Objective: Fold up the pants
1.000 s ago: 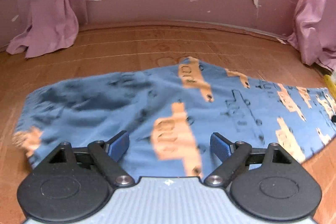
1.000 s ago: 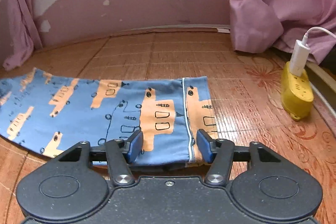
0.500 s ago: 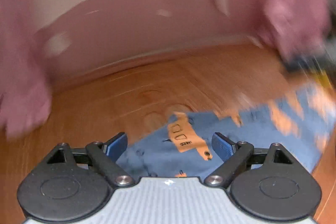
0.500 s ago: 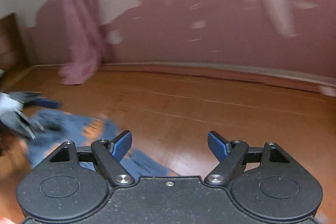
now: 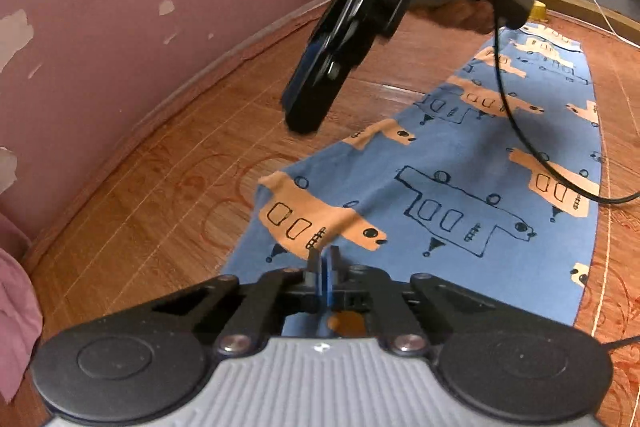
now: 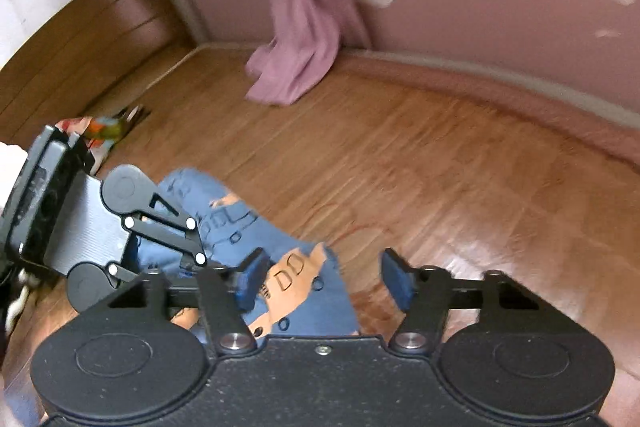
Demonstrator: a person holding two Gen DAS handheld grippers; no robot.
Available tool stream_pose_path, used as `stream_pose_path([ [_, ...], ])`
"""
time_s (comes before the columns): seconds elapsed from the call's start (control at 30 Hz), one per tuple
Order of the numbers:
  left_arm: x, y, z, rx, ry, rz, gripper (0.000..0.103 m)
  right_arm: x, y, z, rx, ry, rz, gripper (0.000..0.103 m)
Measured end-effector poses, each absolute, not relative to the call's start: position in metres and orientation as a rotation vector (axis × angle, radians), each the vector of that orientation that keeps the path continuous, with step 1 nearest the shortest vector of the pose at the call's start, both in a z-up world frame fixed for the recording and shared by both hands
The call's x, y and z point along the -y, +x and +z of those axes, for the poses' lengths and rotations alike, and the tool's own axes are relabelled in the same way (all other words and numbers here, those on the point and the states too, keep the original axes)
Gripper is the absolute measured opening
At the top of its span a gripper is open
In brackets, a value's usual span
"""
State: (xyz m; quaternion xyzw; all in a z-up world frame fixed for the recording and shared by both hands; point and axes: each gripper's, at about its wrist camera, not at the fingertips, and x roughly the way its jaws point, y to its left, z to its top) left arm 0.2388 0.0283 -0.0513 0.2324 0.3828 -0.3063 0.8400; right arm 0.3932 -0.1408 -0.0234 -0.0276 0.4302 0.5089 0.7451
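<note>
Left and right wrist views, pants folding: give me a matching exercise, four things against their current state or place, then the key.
Things:
1. left hand-held gripper
2. right hand-held gripper
3. pants
4. pink curtain

States:
A. hangs at the wall, its end bunched on the floor
B. shut on blue fabric
C. spread on the wooden floor
D. open, holding nothing

Pairs: 1-B, 2-D, 3-C, 4-A

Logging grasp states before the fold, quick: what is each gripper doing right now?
Left gripper: jaws closed, pinching the blue pants at their near edge.
Right gripper: jaws open, holding nothing, above the pants.
</note>
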Motion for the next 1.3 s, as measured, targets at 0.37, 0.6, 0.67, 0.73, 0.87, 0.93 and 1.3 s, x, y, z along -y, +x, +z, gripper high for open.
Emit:
stream_pose_path([
  [0.37,-0.032,0.225,-0.049,-0.743,0.483,-0.603,0.003,0.077,0.422,-0.052,-1.227,-0.039,1.269,0.041],
  [0.6,-0.040,0.219,-0.044,-0.774,0.445,-0.567,0.004,0.082,0.419,-0.049,-1.174,-0.005,1.074,0.001],
  [0.67,-0.050,0.215,-0.043,-0.802,0.384,-0.539,0.007,0.086,0.413,-0.042,-1.112,-0.039,1.046,0.000],
  [0.73,-0.061,0.208,-0.043,-0.819,0.333,-0.506,0.008,0.087,0.411,-0.042,-1.079,-0.079,1.007,0.000],
  [0.87,-0.075,0.193,-0.041,-0.846,0.286,-0.448,0.016,0.097,0.415,-0.040,-1.057,-0.109,0.935,0.041],
  [0.93,-0.075,0.190,-0.036,-0.875,0.286,-0.423,0.021,0.114,0.408,-0.023,-1.006,-0.123,0.891,0.041],
  [1.3,-0.072,0.187,-0.035,-0.919,0.122,-0.324,0.049,0.283,0.236,-0.039,-1.033,0.153,0.600,0.058],
])
